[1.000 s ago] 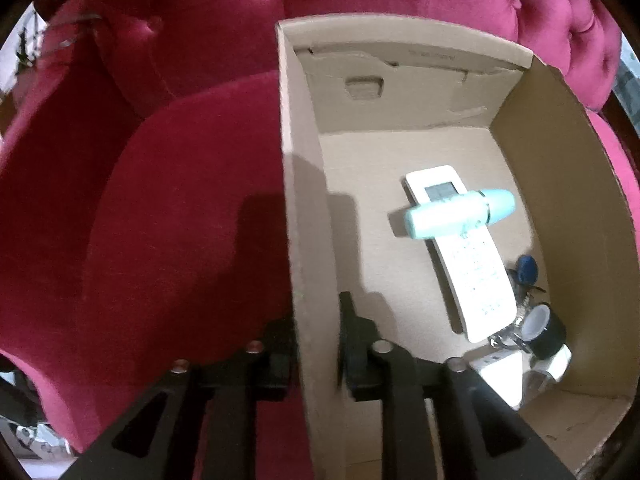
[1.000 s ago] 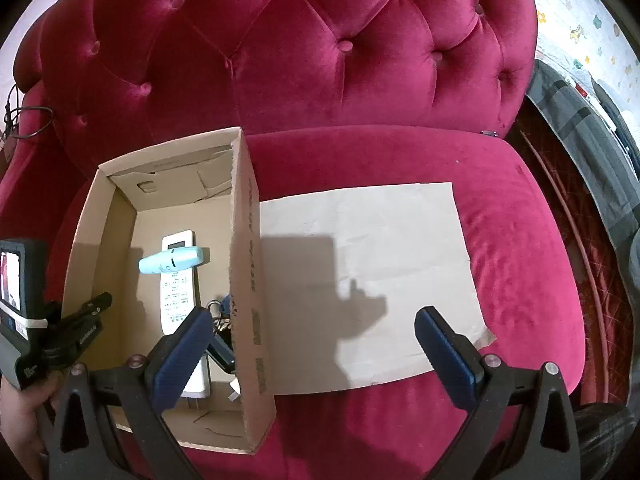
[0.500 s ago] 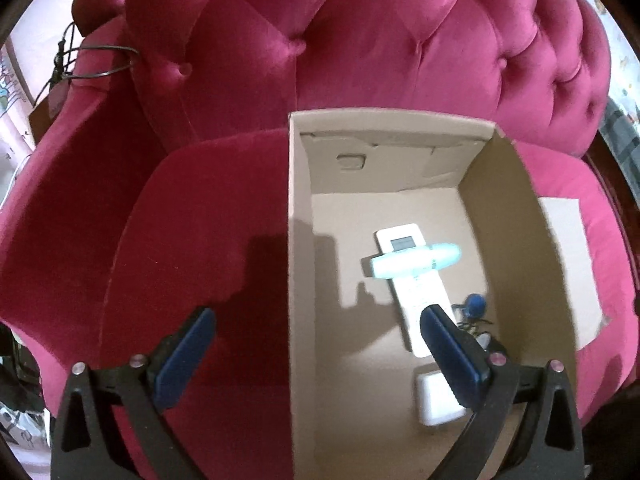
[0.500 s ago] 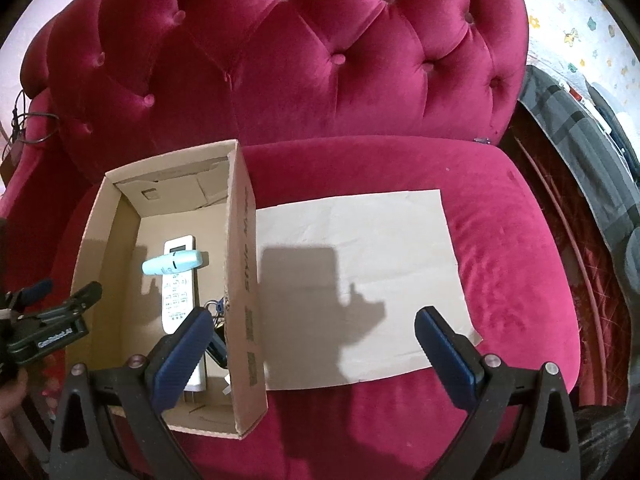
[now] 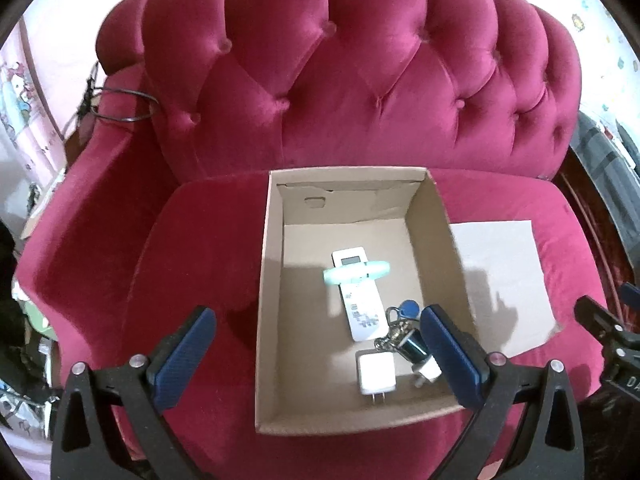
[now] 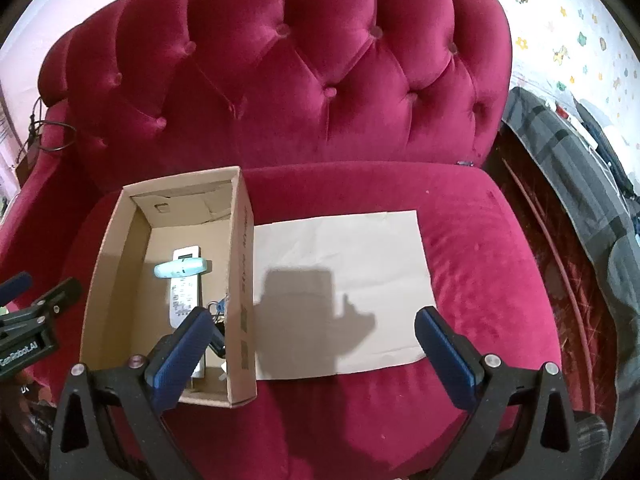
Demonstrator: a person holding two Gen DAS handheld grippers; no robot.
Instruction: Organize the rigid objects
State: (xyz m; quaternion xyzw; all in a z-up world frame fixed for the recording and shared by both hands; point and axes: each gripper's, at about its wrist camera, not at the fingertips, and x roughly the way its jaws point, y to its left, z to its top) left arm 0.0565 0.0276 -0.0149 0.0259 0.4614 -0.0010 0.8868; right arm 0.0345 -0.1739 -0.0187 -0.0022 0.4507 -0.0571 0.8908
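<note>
An open cardboard box [image 5: 267,280] [image 6: 242,264] stands on the red sofa seat. Inside lie a white remote [image 5: 360,312] [image 6: 182,292], a mint green tube [image 5: 356,273] [image 6: 180,268] across it, a key bunch with a blue tag [image 5: 406,312], a white charger [image 5: 375,374] and a small white plug [image 5: 427,371]. My left gripper [image 5: 316,354] is open and empty, held high above the box's near end. My right gripper [image 6: 314,354] is open and empty above a flat cardboard sheet [image 6: 340,280] beside the box.
The tufted red sofa back [image 5: 360,80] rises behind the box. A black cable [image 5: 120,108] lies on the left armrest. A grey cloth [image 6: 580,184] lies on the floor to the right. The sheet also shows in the left wrist view [image 5: 500,272].
My left gripper let go of the box's left wall, opened and pulled back and up. My right gripper rose slightly and stayed open.
</note>
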